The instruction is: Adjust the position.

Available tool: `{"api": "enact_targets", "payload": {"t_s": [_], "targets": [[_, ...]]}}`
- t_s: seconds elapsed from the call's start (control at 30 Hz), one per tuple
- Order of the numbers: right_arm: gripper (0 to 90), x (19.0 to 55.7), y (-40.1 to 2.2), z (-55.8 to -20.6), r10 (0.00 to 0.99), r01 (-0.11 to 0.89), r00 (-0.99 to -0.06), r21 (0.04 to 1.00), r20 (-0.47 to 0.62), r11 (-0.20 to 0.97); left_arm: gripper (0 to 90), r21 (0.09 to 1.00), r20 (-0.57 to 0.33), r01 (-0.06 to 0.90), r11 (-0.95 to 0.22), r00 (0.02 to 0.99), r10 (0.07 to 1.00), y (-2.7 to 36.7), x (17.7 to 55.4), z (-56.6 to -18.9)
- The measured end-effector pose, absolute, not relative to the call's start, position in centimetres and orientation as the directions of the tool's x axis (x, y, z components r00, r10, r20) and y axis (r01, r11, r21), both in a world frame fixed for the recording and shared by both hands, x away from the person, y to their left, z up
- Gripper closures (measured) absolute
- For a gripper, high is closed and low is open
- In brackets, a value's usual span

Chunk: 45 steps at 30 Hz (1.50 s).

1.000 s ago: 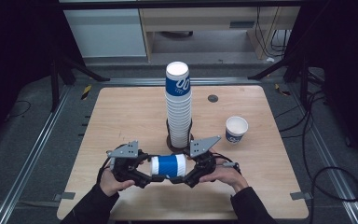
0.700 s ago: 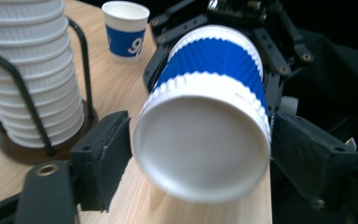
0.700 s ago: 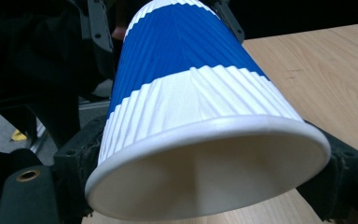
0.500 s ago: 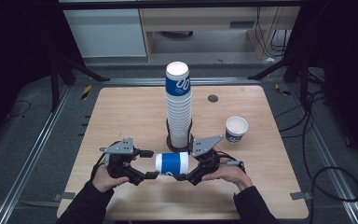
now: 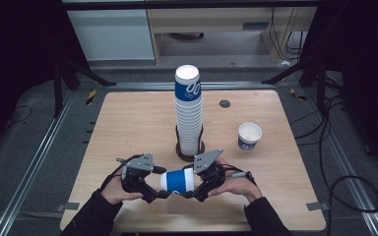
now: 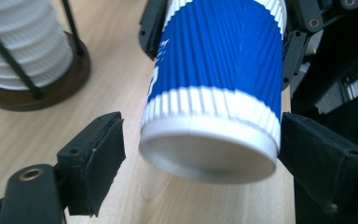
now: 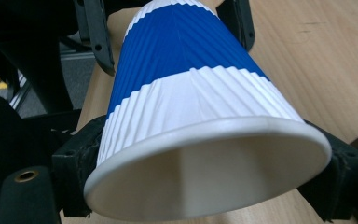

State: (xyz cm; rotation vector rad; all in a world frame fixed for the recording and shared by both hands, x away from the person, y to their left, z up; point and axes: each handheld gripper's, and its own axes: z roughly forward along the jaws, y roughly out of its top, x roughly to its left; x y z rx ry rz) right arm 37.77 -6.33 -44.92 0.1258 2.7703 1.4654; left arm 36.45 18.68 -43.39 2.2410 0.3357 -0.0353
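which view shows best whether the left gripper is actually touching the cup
The left gripper view: the left gripper straddles the cup's base, a gap at one pad. High view: too small. Right gripper view: distant jaws.

Cup stack [image 5: 188,113] behind held cup [image 5: 177,180]; lone cup [image 5: 249,136] right.

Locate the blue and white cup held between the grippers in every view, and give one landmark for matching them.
High view: the blue cup lies sideways near the table's front edge, between both grippers.
Left gripper view: upper centre, base toward the camera.
Right gripper view: centre, open rim toward the camera.
Shared landmark: the cup stack behind it, also at the left gripper view's top left.
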Motion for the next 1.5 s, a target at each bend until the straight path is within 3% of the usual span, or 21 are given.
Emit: {"api": "enact_targets", "payload": {"t_s": [0.17,0.33,0.67,1.07,1.5], "targets": [[15.1,37.3,-5.5,-45.4,0.032,0.041,-0.999,0.805,0.027,0.592,15.6,0.714,-0.133,0.233,-0.660,0.971,0.199,17.8,36.2,-44.1],[15.0,37.2,-5.3,-45.6,0.019,0.036,-0.999,0.797,0.030,0.603,25.3,0.698,-0.154,0.226,-0.679,0.974,0.166,17.5,36.0,-44.3],[10.8,37.3,-5.3,-45.6,0.024,0.043,-0.999,0.802,0.036,0.596,26.6,0.698,-0.152,0.229,-0.679,0.973,0.172,17.7,36.2,-44.4],[7.6,38.5,-8.1,-43.1,0.181,0.123,-0.982,0.893,0.048,0.432,26.7,0.795,-0.153,0.287,-0.535,0.948,0.280,20.9,37.5,-43.2],[7.0,38.7,-8.9,-42.4,0.190,0.165,-0.976,0.925,0.104,0.341,26.7,0.867,-0.149,0.252,-0.431,0.955,0.258,21.0,36.8,-42.0]]}}
